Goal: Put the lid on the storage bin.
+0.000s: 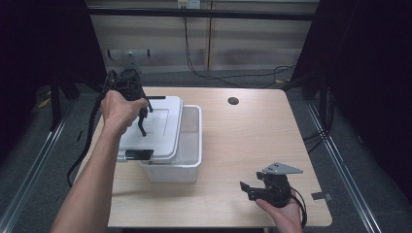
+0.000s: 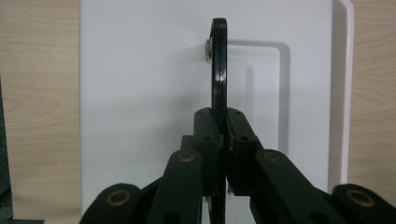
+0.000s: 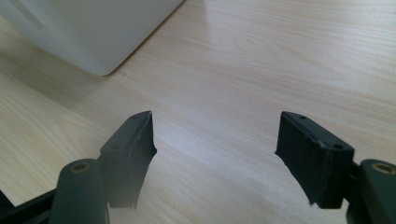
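Near edge of the wooden table [image 1: 233, 145]: right gripper [image 1: 248, 189], held low in the right hand [image 1: 282, 216], jaws spread wide with nothing between them; bare tabletop beneath in the right gripper view, one rounded white corner of the bin at upper left.

Middle ground: white plastic storage bin [image 1: 187, 155], open along its right side, standing left of the table's centre. White lid [image 1: 155, 131] displaced toward the left, resting partly over the bin and overhanging its left rim; black latch [image 1: 138, 154] at the lid's near edge, a second black latch [image 1: 156, 97] at the far edge.

Above the lid: left gripper [image 1: 144, 119], gripped by the left hand [image 1: 119, 109], pointing down, jaws closed narrowly on the black handle [image 2: 219, 70], a thin arched strap standing edge-on in the left gripper view and pinned to the lid by a small rivet near its far end. Whether the lid is lifted clear or still bearing on the rim: not certain from above.

Handling, as judged: lid probably light, thin and somewhat flexible, smooth and slippery on its flat faces; handle the sound place to hold, near mid-arch, with some swing or tilt about that single grip likely. Bin apparently empty, so liable to slide if nudged.

Far side: round cable hole [image 1: 233, 101] in the tabletop.
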Demonstrator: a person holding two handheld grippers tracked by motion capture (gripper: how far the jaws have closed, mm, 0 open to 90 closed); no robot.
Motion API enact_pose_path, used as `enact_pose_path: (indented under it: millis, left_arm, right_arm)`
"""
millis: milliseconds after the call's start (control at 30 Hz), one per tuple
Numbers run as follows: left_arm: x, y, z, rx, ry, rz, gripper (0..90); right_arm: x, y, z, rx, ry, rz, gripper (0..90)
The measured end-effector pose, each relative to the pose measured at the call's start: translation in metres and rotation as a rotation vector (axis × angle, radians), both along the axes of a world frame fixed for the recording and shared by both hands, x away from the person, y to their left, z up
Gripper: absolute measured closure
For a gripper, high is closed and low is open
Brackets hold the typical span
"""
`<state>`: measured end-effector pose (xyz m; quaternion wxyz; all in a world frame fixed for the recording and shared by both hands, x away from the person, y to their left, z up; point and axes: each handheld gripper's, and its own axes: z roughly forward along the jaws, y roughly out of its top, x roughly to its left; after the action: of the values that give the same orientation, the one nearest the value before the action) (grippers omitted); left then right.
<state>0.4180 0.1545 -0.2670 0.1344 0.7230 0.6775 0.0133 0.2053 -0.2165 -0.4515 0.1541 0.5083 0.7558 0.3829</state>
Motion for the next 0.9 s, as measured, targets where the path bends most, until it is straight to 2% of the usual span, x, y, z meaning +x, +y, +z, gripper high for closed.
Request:
enact_pose_path:
  millis: [67,200,233,400,500,633,733,900]
  left_arm:
    - [0.0,0.0,-0.001,-0.001,0.007,-0.009,84.9]
    - [0.0,-0.006,-0.005,0.013,0.006,0.01,84.8]
    - [-0.001,-0.009,-0.007,0.019,-0.006,0.024,84.8]
    - [-0.002,-0.012,-0.007,0.008,-0.002,0.025,84.8]
    - [-0.002,-0.017,-0.01,0.03,0.003,0.032,84.8]
    - [-0.001,-0.02,-0.013,0.032,0.0,0.033,84.9]
    - [-0.001,-0.022,-0.011,0.036,0.002,0.028,84.8]
    - [-0.003,-0.03,-0.002,0.033,-0.025,0.027,84.8]
  right_arm:
    - [0.0,0.0,0.0,-0.001,0.0,0.001,27.1]
    - [0.0,0.0,0.0,-0.001,-0.001,0.001,27.1]
    - [0.0,0.0,0.0,-0.003,-0.002,0.001,27.2]
    - [0.0,0.0,0.0,0.0,-0.001,0.001,27.1]
    - [0.0,0.0,0.0,-0.003,0.0,0.002,27.2]
    - [-0.001,0.001,0.0,-0.004,0.0,0.005,27.2]
    - [0.0,0.0,0.0,-0.003,0.001,0.004,27.2]
    - [0.0,0.001,0.0,-0.002,0.002,0.006,27.2]
